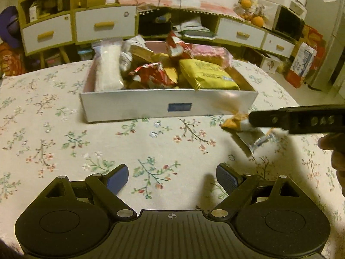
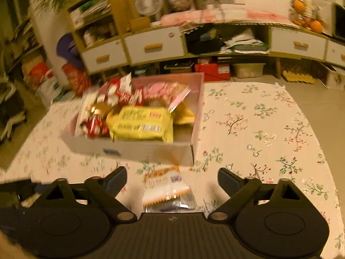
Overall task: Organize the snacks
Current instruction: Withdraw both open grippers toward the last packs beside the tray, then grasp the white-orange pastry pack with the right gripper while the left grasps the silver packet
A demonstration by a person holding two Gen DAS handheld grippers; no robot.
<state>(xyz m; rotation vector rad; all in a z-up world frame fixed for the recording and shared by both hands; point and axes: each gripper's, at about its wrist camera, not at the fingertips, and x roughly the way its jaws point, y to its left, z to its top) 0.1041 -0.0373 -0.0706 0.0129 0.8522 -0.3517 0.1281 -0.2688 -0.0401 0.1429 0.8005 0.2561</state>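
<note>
Left gripper (image 1: 172, 180) fingers spread wide at lower centre of the left wrist view, blue pads (image 1: 118, 178) facing only flowered tablecloth (image 1: 64, 129); nothing between them, nothing held.

Right gripper (image 2: 171, 180) fingers likewise wide apart at lower centre of its own view. Small white-and-orange snack packet (image 2: 166, 190) lying between them, pads clear of it on both sides; no grip. In the left wrist view, same gripper entering from the right edge as a dark bar, packet (image 1: 243, 127) just under its tip; whether flat on the cloth or partly lifted, cannot tell through the blur.

Further out, white cardboard box (image 1: 168, 105) at mid-frame, near wall with a blue label. Already packed: yellow bag (image 1: 207, 75) at front right, red wrappers (image 1: 153, 75) in the middle, clear bag of white contents (image 1: 107, 69) standing at the left end, pink packet (image 1: 209, 52) at the back.

Judged mostly done: box nearly full, only one packet visible outside it, just short of the box's near wall. Left to do: close on that packet, lift over the wall, drop in. Some free floor visible at the box's right end.

Behind, cluttered drawer unit (image 1: 103, 26) across the top of the frame.
</note>
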